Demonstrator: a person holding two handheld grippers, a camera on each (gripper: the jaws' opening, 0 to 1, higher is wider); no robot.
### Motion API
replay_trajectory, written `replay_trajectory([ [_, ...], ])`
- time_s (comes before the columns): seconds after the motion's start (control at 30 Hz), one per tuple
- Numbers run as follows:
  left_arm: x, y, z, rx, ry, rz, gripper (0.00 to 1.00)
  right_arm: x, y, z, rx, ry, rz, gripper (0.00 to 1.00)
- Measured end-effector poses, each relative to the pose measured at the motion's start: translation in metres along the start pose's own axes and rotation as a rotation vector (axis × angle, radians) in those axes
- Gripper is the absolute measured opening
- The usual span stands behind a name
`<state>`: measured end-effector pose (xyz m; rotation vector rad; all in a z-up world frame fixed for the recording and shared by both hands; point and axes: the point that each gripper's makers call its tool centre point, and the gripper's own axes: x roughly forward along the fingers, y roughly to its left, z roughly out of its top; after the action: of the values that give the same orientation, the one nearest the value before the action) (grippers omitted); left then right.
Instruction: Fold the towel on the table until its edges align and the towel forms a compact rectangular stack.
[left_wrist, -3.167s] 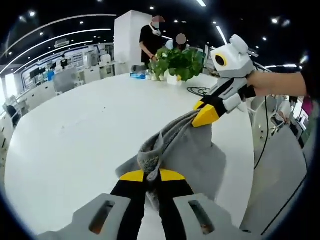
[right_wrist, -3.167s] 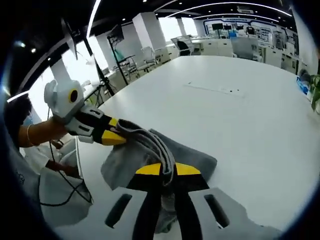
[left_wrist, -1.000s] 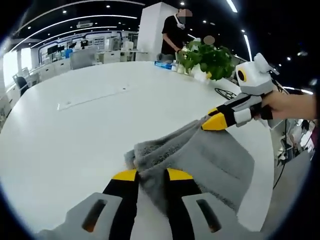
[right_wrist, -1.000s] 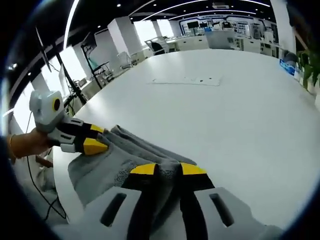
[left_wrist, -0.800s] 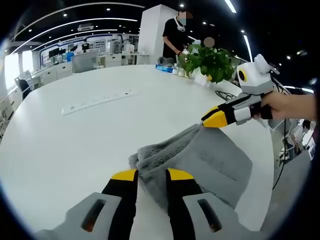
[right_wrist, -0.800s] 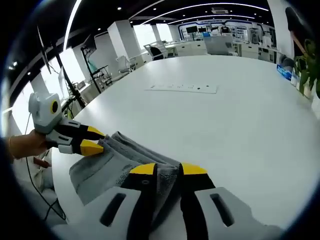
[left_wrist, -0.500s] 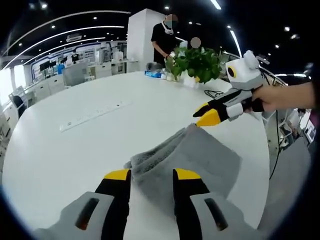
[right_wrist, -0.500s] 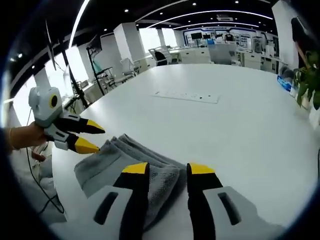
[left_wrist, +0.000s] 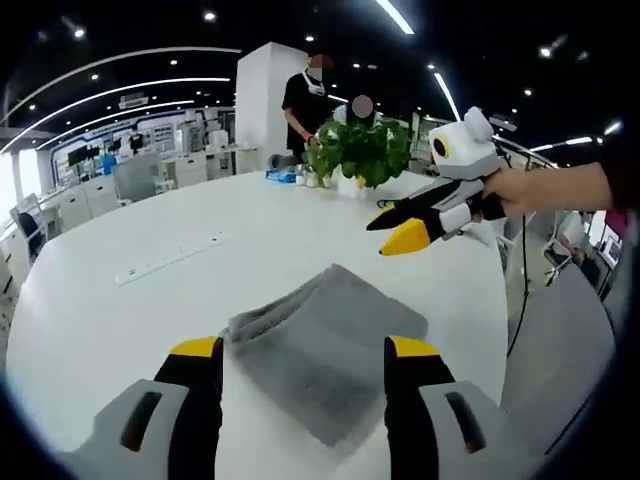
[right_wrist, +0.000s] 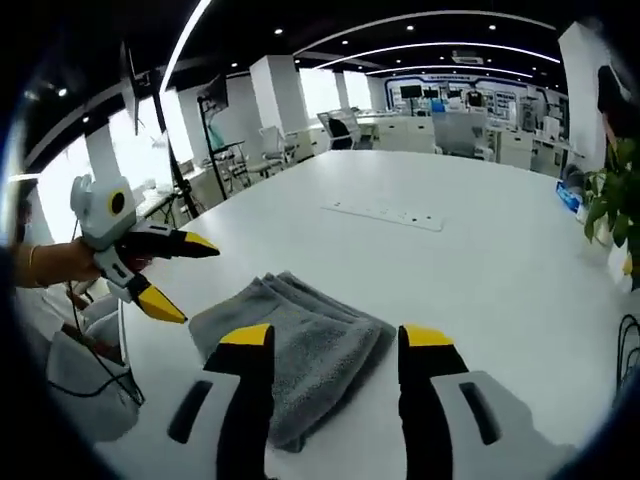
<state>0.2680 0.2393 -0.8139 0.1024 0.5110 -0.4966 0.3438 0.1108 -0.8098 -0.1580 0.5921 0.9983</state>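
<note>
The grey towel (left_wrist: 325, 345) lies folded into a compact layered rectangle on the white counter (left_wrist: 150, 300), with stacked fold edges visible along one side (right_wrist: 300, 345). Both tools are clear of the cloth. The left tool (left_wrist: 305, 350) hangs above the towel with jaws spread wide and holds nothing. The right tool (right_wrist: 335, 340) is likewise spread wide and unloaded. A potted plant (left_wrist: 362, 150) and a power strip (left_wrist: 165, 258) sit farther back on the counter.

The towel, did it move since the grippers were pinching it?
Yes. The towel dropped from hanging bunched between the grippers onto the white table, where it lies flat and folded.
</note>
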Motion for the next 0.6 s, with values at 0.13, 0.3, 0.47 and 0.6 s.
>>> replay_trajectory([
  [0.13,-0.014,-0.009,-0.001,0.042,-0.015,0.005,0.82,-0.012,0.012,-0.002,-0.018,-0.016,0.006,0.61],
  [0.3,-0.035,-0.018,0.000,0.042,-0.057,0.038,0.87,-0.025,0.028,-0.014,-0.029,-0.037,-0.003,0.69],
  [0.47,-0.049,-0.033,-0.006,0.078,-0.051,0.038,0.90,-0.037,0.037,-0.026,0.017,-0.074,-0.020,0.72],
  [0.6,-0.058,-0.040,-0.010,0.049,-0.079,0.035,0.91,-0.046,0.045,-0.038,0.037,-0.077,-0.030,0.74],
])
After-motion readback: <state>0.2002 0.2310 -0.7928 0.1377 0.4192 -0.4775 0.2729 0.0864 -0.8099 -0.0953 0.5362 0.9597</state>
